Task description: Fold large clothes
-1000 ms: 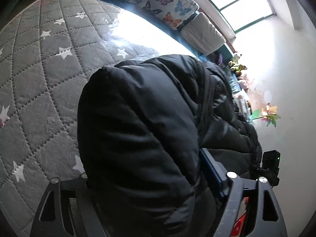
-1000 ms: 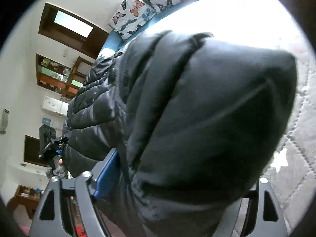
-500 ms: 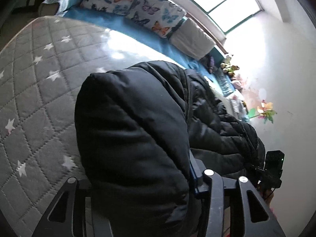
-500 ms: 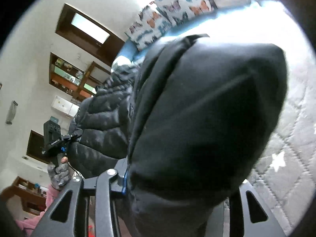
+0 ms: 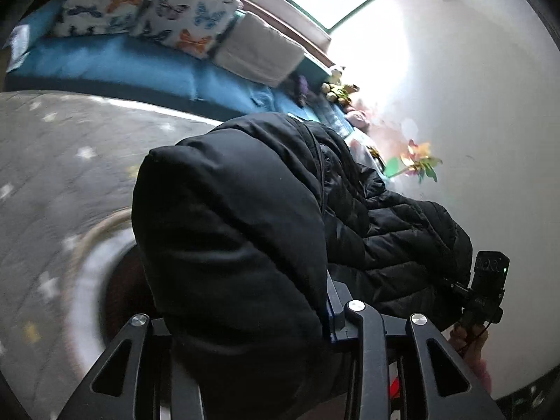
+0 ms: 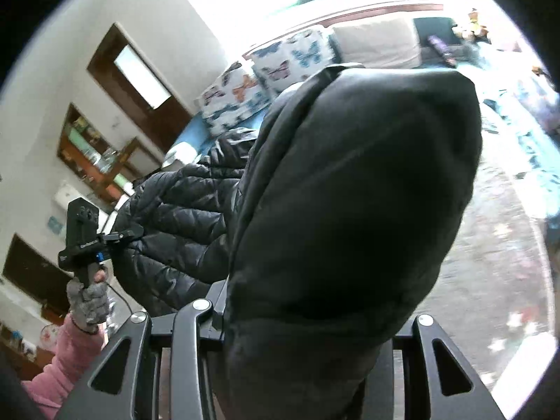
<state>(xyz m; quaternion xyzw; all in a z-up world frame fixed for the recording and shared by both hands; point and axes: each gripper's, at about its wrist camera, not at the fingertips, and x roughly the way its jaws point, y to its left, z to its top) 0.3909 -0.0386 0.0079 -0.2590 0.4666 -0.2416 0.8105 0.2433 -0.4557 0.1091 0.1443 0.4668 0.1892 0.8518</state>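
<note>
the puffer jacket (image 5: 245, 231) is black, its body stitched in quilted rows; the bedcover (image 5: 52, 161) is grey with white stars; the mattress (image 5: 115, 66) behind is bright blue. the cushions (image 5: 182, 24) are white with blue, orange and purple butterflies; the sleeve (image 6: 66, 353) is pink, the glove (image 6: 87, 301) grey.

Black puffer jacket (image 5: 385, 231): quilted synthetic cloth, slight sheen on the stitched body; the bunched part in the foreground (image 6: 350, 210) reads smoother, matt. Bed cover (image 5: 52, 147): grey quilted cloth, matt, white stars. Butterfly pillows (image 5: 182, 17): printed cloth. Left gripper (image 5: 245, 329) and right gripper (image 6: 308, 322): matt black plastic, bright metal screw heads. Glove (image 6: 87, 301): grey knit.
</note>
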